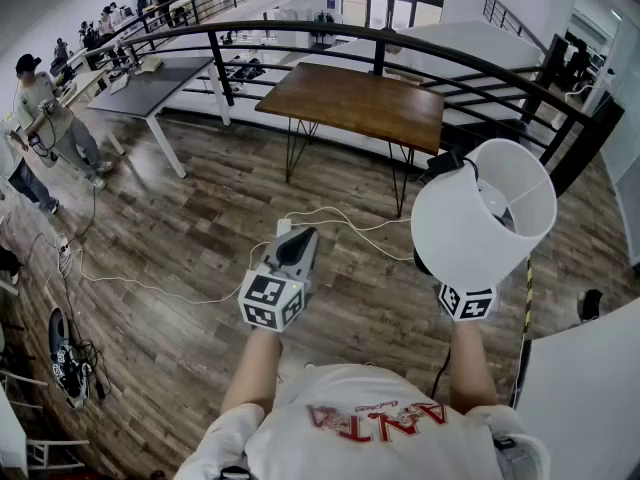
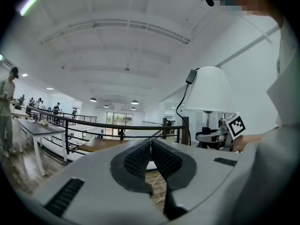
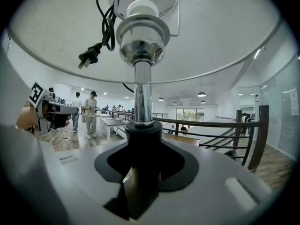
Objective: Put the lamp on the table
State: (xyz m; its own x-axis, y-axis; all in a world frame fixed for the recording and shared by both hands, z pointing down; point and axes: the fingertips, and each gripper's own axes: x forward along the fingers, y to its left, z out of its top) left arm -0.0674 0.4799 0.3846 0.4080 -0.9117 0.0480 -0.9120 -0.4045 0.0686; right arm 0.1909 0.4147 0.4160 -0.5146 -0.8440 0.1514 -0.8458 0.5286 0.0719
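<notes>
The lamp (image 1: pixel 486 211) has a white shade, a chrome stem (image 3: pixel 142 96) and a black lower post. My right gripper (image 3: pixel 142 146) is shut on that black post and holds the lamp upright in the air. The lamp's black cord and plug (image 3: pixel 90 57) are tucked up inside the shade. In the head view the shade hides the right jaws; only the marker cube (image 1: pixel 467 301) shows. My left gripper (image 1: pixel 297 241) is shut with nothing in it, level with the lamp and to its left. The brown wooden table (image 1: pixel 350 103) stands ahead, its top bare.
A black curved railing (image 1: pixel 330 33) runs just behind the wooden table. A grey table (image 1: pixel 150 88) stands at the far left, with people (image 1: pixel 45 118) near it. A white cable (image 1: pixel 330 218) lies on the wood floor between me and the table.
</notes>
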